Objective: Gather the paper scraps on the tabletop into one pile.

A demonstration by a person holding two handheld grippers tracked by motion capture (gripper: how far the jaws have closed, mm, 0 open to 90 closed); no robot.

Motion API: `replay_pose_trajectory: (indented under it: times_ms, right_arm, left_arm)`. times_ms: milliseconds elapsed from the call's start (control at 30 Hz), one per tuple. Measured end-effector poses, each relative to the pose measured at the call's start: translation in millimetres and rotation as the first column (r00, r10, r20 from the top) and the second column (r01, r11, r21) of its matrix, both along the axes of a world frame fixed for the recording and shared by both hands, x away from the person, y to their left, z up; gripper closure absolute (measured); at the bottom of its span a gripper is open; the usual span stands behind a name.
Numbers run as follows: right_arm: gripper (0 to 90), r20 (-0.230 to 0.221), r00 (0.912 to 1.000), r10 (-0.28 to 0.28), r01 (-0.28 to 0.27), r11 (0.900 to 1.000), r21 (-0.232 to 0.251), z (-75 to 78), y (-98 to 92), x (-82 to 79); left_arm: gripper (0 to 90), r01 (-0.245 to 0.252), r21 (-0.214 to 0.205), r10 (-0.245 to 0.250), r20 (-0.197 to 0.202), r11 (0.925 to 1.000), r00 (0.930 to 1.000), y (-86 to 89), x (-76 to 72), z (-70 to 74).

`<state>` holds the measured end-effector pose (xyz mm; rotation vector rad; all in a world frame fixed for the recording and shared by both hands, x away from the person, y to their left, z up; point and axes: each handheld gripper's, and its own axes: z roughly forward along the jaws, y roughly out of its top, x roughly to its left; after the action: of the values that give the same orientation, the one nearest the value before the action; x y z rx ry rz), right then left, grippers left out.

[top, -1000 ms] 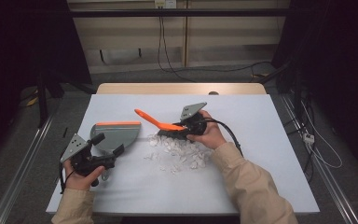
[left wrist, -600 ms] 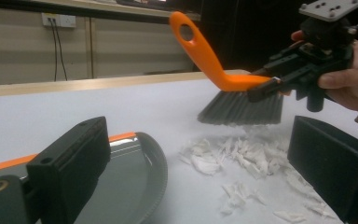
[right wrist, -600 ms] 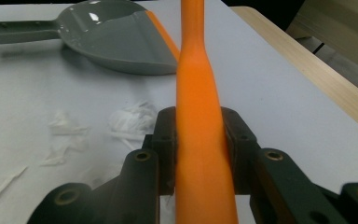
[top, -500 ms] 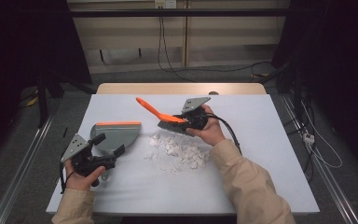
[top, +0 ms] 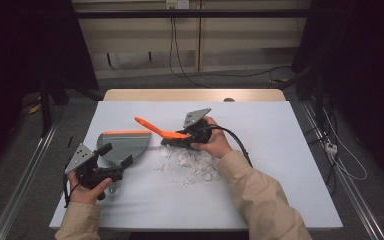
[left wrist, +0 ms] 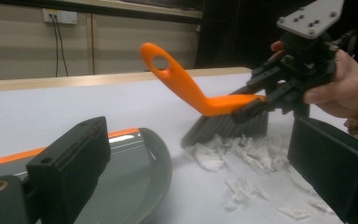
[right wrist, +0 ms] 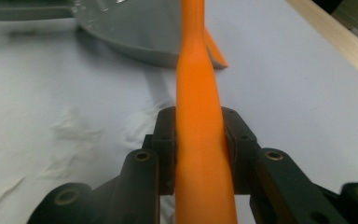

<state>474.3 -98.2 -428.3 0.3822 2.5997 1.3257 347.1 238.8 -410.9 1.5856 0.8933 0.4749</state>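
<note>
**Desk:** What does the frame show?

**Photographer:** A person at a white-covered bench (top: 280, 165) sweeps torn scraps of white paper (top: 190, 162) toward a grey plastic dustpan with an orange front lip (top: 122, 142). The right gripper (top: 182, 137) has its jaws clamped on the back of an orange-handled hand brush with dark grey bristles (top: 167, 135); in the right gripper view the orange handle runs straight out between the two black jaws, pinched on both sides.

**Desk:** And the other hand?

**Photographer:** The left gripper (top: 115, 155) hovers just short of the dustpan, jaws apart, nothing between them. From its own camera the pan lies right beyond its left jaw, the brush bristles farther ahead, resting at the edge of the scraps.

**Desk:** How far along is the job?

**Photographer:** Early to middle, I would judge. The scraps are gathered in one loose heap just beside the right jaws, on the side nearer the person, but the pan's grey tray looks empty. Still to do: steady the pan, push the heap over its lip, lift it away.

**Desk:** Counts for the caption?

**Photographer:** One brush, one dustpan, two grippers, one heap of scraps, too many and too small to count singly. The heap sits between the two grippers, apart from the pan's edge.
</note>
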Motion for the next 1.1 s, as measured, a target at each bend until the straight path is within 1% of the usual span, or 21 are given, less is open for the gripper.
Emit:
replay_pose_trajectory:
  times_ms: [100,133,200,300,333,433,533,567,600,633,667,733,767,833,867,900,933,967,1033,1067,1100]
  right_arm:
    - [71.6,-0.004,0.9992,0.041,-0.041,0.9991,-0.012,2.4,-7.0,-13.8]
    - [71.7,-0.002,0.9991,0.041,-0.041,0.9990,-0.015,3.9,-9.7,-17.9]
    - [71.6,0.001,0.9998,0.022,-0.022,0.9997,0.006,8.7,-16.8,-23.0]
    - [71.6,0.003,0.9995,-0.033,0.033,0.9973,0.066,18.7,-30.0,-26.4]
    - [71.6,0.008,0.9985,-0.054,0.053,0.9958,0.075,22.4,-34.0,-27.3]
    - [71.6,0.019,0.9909,-0.133,0.131,0.9870,0.093,30.5,-45.3,-28.0]
    - [71.6,0.011,0.9779,-0.209,0.206,0.9722,0.110,32.9,-58.5,-27.8]
    - [71.6,0.004,0.9716,-0.237,0.235,0.9657,0.111,32.4,-63.0,-27.8]
    - [71.6,0.001,0.9631,-0.269,0.268,0.9581,0.102,31.4,-67.4,-28.1]
    - [71.6,0.002,0.9584,-0.285,0.284,0.9545,0.092,30.0,-71.9,-28.5]
    - [71.6,-0.007,0.9539,-0.300,0.300,0.9499,0.089,27.9,-76.2,-28.8]
    - [71.6,-0.004,0.9385,-0.345,0.345,0.9354,0.080,24.3,-84.7,-30.4]
    - [71.6,-0.011,0.9326,-0.361,0.361,0.9295,0.078,22.4,-89.2,-31.2]
    - [71.5,-0.008,0.9163,-0.400,0.400,0.9140,0.068,17.9,-97.1,-32.9]
    - [71.6,-0.005,0.9145,-0.405,0.404,0.9131,0.053,15.7,-100.7,-33.7]
    - [71.5,-0.013,0.9099,-0.415,0.415,0.9086,0.050,13.3,-104.0,-34.4]
    - [71.5,-0.003,0.9035,-0.428,0.428,0.9028,0.040,11.2,-106.9,-35.4]
    - [71.5,0.006,0.9014,-0.433,0.433,0.9011,0.028,9.3,-109.7,-36.4]
    - [71.5,-0.013,0.8946,-0.447,0.447,0.8942,0.026,4.2,-114.5,-37.8]
    - [71.4,-0.009,0.8913,-0.453,0.453,0.8911,0.021,2.0,-116.1,-38.9]
    - [71.4,-0.014,0.8892,-0.457,0.457,0.8888,0.027,0.7,-117.8,-39.8]
  left_arm:
    - [5.4,0.008,0.013,-0.008,-0.004,0.9999,1.0000,-0.9,0.6,-1.1]
    - [5.4,0.010,0.013,-0.010,-0.004,0.9999,0.9999,-1.8,0.7,-1.6]
    - [5.4,0.020,0.019,-0.020,-0.006,0.9996,0.9998,-2.8,1.0,-2.1]
    - [5.4,0.033,0.015,-0.032,-0.008,0.9994,0.9994,-4.4,2.0,-2.6]
    - [5.4,0.037,0.012,-0.037,-0.008,0.9992,0.9993,-5.0,2.5,-2.8]
    - [5.4,0.050,0.014,-0.050,-0.008,0.9987,0.9987,-5.6,4.0,-3.1]
    - [5.4,0.061,0.007,-0.061,-0.009,0.9981,0.9981,-7.0,4.7,-3.6]
    - [5.4,0.066,0.008,-0.066,-0.009,0.9978,0.9978,-7.1,4.9,-3.8]
    - [5.4,0.070,0.007,-0.070,-0.010,0.9975,0.9975,-7.6,5.1,-4.0]
    - [5.4,0.074,0.008,-0.074,-0.011,0.9972,0.9972,-8.0,5.4,-4.3]
    - [5.4,0.074,0.006,-0.074,-0.011,0.9972,0.9972,-8.4,5.6,-4.6]
    - [5.4,0.082,0.007,-0.082,-0.012,0.9966,0.9965,-9.1,6.0,-4.8]
    - [5.4,0.083,0.007,-0.083,-0.012,0.9965,0.9965,-9.3,6.2,-4.9]
    - [5.4,0.088,0.006,-0.087,-0.010,0.9961,0.9961,-9.8,6.2,-4.9]
    - [5.4,0.089,0.008,-0.088,-0.011,0.9960,0.9960,-9.8,6.0,-4.8]
    - [5.4,0.090,0.006,-0.090,-0.012,0.9959,0.9959,-10.1,6.0,-4.8]
    - [5.4,0.089,0.005,-0.089,-0.010,0.9960,0.9960,-10.4,5.9,-4.9]
    - [5.4,0.088,0.005,-0.088,-0.010,0.9961,0.9960,-10.3,6.0,-5.0]
    - [5.4,0.087,0.006,-0.087,-0.009,0.9962,0.9962,-9.5,6.2,-4.8]
    - [5.4,0.085,0.006,-0.085,-0.008,0.9964,0.9963,-9.3,6.1,-4.7]
    - [5.4,0.084,0.003,-0.084,-0.008,0.9965,0.9964,-9.3,5.9,-4.5]
